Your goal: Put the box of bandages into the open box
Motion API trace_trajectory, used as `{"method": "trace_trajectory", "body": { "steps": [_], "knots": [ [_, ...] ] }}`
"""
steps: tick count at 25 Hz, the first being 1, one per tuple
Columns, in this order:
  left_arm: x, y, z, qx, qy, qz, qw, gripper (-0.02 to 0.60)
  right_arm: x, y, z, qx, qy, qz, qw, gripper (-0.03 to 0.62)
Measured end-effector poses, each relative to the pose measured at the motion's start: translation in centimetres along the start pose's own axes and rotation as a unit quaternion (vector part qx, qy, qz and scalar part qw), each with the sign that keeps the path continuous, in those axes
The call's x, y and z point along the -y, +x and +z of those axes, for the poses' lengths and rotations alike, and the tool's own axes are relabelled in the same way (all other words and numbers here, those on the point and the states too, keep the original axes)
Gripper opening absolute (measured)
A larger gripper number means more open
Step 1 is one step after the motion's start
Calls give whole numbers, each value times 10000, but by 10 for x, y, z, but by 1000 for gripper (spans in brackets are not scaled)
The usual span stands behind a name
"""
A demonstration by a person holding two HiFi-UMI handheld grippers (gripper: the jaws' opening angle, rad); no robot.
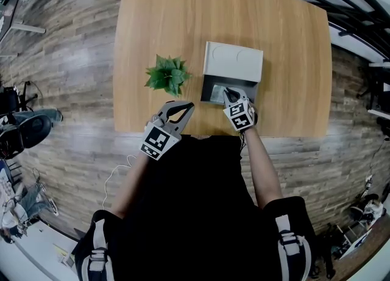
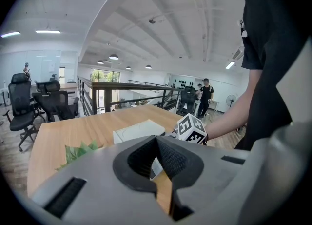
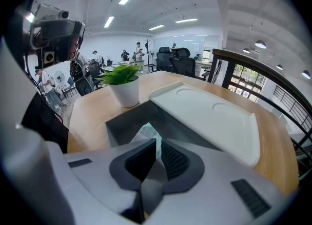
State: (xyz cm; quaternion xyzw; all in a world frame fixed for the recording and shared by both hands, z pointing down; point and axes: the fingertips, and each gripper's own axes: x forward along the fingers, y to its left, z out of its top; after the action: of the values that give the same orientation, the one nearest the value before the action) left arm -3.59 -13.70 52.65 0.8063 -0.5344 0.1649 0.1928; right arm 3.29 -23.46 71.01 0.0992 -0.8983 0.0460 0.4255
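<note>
1. While inside the open box (image 3: 119,126), the box of bandages (image 3: 145,133) is pinched by the right gripper's (image 3: 157,146) clenched jaws, wrist pitched steeply down
2. Left gripper (image 1: 183,108) hovers beside the plant (image 1: 167,74), jaws pressed together, empty

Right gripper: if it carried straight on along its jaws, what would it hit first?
Most likely the dark inner floor of the open box. The right gripper, shut on the box of bandages, points down into it, though the depth is unclear.
</note>
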Motion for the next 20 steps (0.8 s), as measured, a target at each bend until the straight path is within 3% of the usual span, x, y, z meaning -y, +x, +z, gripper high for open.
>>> {"method": "trace_trajectory", "body": {
  "steps": [9,12,20],
  "knots": [
    [-4,-4,0,28,6,3,10000,25,-3,1,2,83,66,-56,9999,32],
    [-3,-4,0,23,4,-14,10000,25,-5,3,-1,34,115,-10,9999,99],
    [-5,-8,-1,50,36,-92,9999,23,-6,0,-1,35,165,-161,9997,149]
  ]
}}
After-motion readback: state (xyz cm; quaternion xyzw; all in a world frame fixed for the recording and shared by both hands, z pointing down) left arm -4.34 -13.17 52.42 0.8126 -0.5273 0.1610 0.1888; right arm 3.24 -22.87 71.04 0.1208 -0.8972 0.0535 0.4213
